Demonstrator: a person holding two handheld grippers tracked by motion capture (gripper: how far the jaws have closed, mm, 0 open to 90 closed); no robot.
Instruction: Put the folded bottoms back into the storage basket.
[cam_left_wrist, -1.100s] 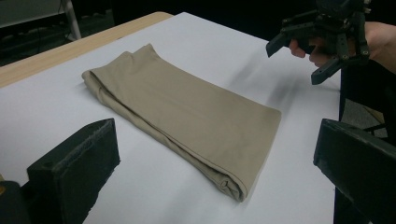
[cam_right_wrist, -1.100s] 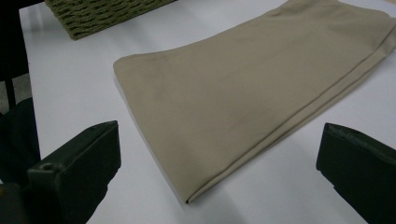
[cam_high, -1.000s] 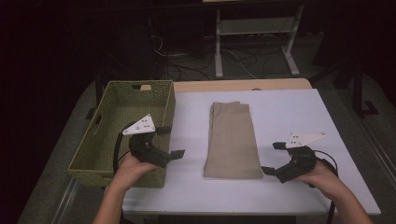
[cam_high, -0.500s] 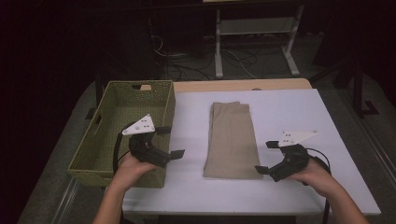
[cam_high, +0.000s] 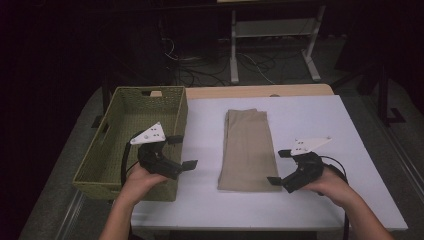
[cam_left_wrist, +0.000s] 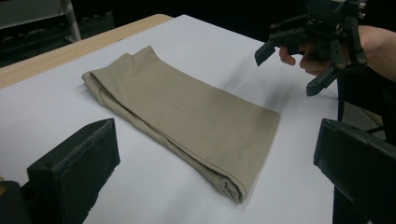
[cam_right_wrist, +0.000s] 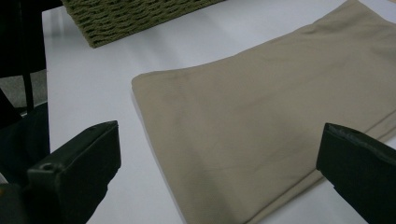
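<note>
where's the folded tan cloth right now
In the high view the folded tan cloth lies flat mid-table, right of the green basket, between the left gripper and the right gripper.

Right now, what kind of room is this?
Probably a lab or workshop set up for recording. A person's hands hold the left gripper and right gripper over a white table with folded tan cloth, cables tangled on the floor behind.

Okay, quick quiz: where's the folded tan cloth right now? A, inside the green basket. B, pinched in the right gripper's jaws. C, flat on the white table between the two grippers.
C: the folded tan cloth lies flat on the white table, with the left gripper and right gripper open on either side, touching nothing.
</note>
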